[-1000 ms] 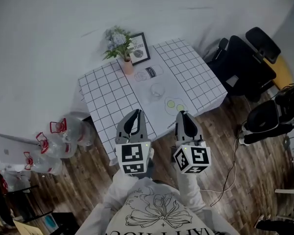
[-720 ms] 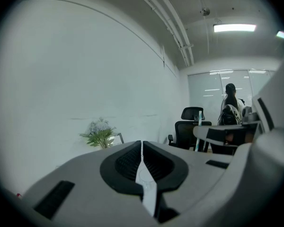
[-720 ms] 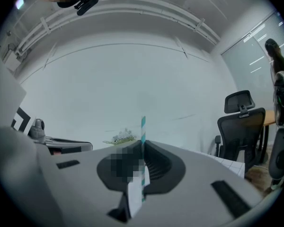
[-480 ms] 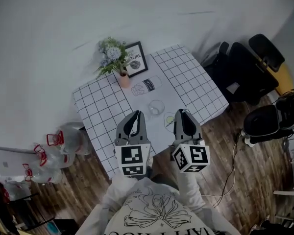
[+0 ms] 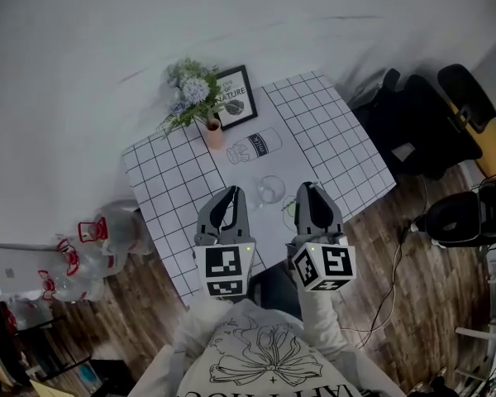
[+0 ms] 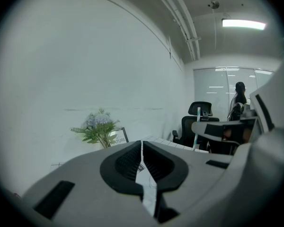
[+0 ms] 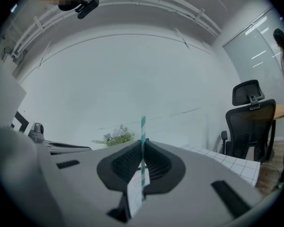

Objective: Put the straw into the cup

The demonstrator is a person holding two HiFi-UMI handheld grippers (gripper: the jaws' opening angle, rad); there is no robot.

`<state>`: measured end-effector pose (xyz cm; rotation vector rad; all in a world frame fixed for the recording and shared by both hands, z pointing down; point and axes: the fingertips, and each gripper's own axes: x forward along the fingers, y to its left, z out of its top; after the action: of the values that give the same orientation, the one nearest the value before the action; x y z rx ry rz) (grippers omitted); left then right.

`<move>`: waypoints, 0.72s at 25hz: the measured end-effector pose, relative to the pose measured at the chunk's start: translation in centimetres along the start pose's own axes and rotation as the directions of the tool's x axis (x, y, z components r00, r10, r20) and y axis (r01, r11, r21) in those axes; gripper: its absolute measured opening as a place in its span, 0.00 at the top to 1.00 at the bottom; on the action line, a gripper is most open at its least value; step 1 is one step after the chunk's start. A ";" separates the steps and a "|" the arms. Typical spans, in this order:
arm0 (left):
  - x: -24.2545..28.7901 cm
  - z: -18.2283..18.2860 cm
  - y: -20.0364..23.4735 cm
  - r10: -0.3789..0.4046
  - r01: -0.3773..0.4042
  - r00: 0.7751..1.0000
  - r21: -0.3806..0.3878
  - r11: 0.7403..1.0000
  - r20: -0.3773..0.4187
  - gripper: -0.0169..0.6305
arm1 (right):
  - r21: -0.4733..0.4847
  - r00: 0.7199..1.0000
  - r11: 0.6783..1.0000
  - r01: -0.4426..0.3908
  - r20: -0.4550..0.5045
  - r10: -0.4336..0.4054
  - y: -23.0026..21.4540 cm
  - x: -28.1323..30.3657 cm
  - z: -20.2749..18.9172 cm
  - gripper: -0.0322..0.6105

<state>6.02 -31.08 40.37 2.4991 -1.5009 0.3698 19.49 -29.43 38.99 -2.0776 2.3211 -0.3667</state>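
The right gripper (image 7: 142,144) is clenched on the straw (image 7: 143,126), a teal and white striped one that stands upright between the jaws. Its top pokes above the tips and its lower part runs down behind them. Held upright like that, the straw looks set to go end-first into an open mouth with no turn of the wrist.

The left gripper (image 6: 142,145) has its jaws pressed together, with only a thin slit between them and nothing in it. It seems to have no job at this point, though it is placed where it could steady the cup if needed.

In the head view the 2 grippers sit side by side at the near edge of the table (image 5: 169,180). The cup (image 5: 269,189), a clear glass, stands on the pale strip down the middle of the checked cloth, just beyond the tips and between them. The straw is not yet in it. The right gripper is just to the cup's right, so the next move would likely be a short shift over the rim and then a lowering. A light glass could tip if the straw's end catches the rim.

Farther back, a clear bottle (image 5: 256,145) appears to lie on its side. A vase of flowers (image 5: 200,110) and a framed picture (image 5: 233,98) stand by the wall, well apart from that path
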 end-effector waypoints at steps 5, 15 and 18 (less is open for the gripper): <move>2.0 -0.3 1.0 0.025 -0.026 0.999 -0.016 1.000 -0.022 0.95 | 0.009 0.999 0.999 -0.031 -0.017 0.031 -0.3 2.9 -0.2 0.93; 5.5 -2.8 2.4 0.084 -0.091 0.992 -0.070 0.993 -0.097 0.95 | 0.010 0.985 0.993 -0.115 -0.130 0.115 -0.9 7.8 -3.6 0.93; 6.4 -3.9 2.6 0.098 -0.108 0.987 -0.080 0.991 -0.125 0.95 | 0.015 0.976 0.990 -0.138 -0.166 0.138 -1.1 8.9 -5.1 0.93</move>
<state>6.20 -36.49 46.23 2.2958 -1.5673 0.4536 18.68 -37.45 45.45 -1.9387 2.5366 -0.5604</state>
